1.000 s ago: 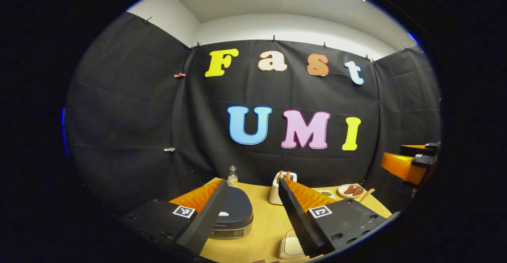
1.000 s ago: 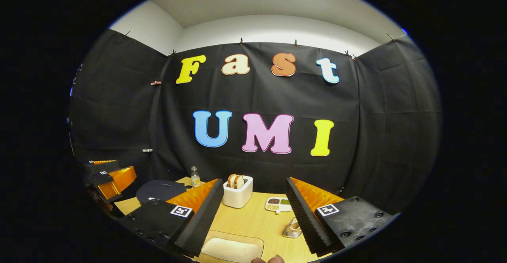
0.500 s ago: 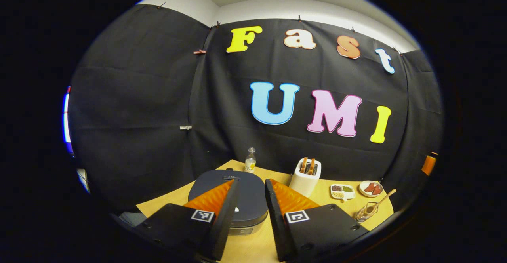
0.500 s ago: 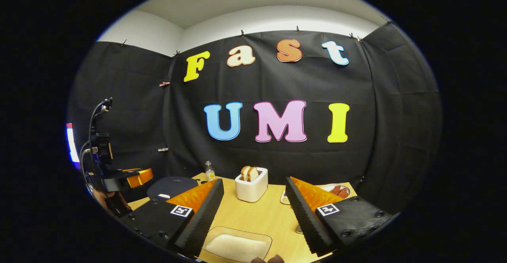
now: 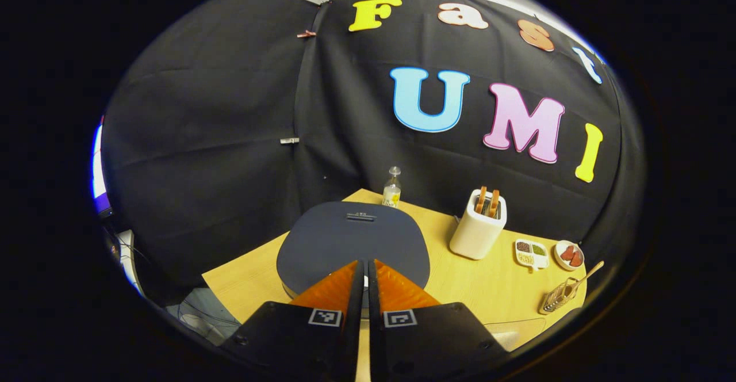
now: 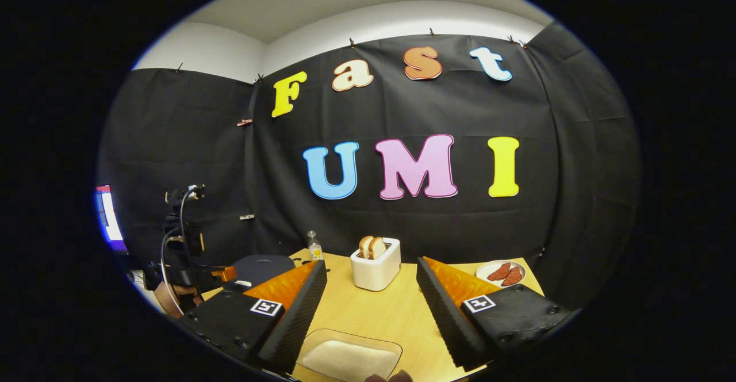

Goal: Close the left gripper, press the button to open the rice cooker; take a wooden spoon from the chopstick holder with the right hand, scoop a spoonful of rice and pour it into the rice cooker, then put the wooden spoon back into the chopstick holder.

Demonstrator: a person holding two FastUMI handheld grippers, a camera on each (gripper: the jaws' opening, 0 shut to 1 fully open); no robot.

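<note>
So at this point the left gripper (image 5: 365, 267) had its two fingers together with just a sliver of gap between them and nothing clamped, sitting bottom centre of the left gripper view, right over the near edge of the rice cooker (image 5: 353, 244), whose dark lid was down. I honestly couldn't make out the button, since the fingers covered that front edge, and that was the first worry: coming down blind like that, the tips could have landed on plain lid beside the button, or slid off the rounded edge, and the lid would have stayed put. A push more sideways than down looked like it could shove the whole cooker across the table (image 5: 489, 284) too. The right gripper (image 6: 371, 290) was wide apart and empty at the bottom of the right gripper view, hovering above the clear tray of rice (image 6: 351, 356) at the bottom edge. The wooden spoon (image 5: 586, 271) was leaning out of the chopstick holder (image 5: 556, 298) in the lower right of the left gripper view, close to the table edge, so a sloppy grab could probably have tipped that light wire holder over. The toaster (image 6: 376, 270) stood mid-table, between the spoon side and the cooker, and I guessed a loaded spoon swinging across could clip it and spill rice.
</note>
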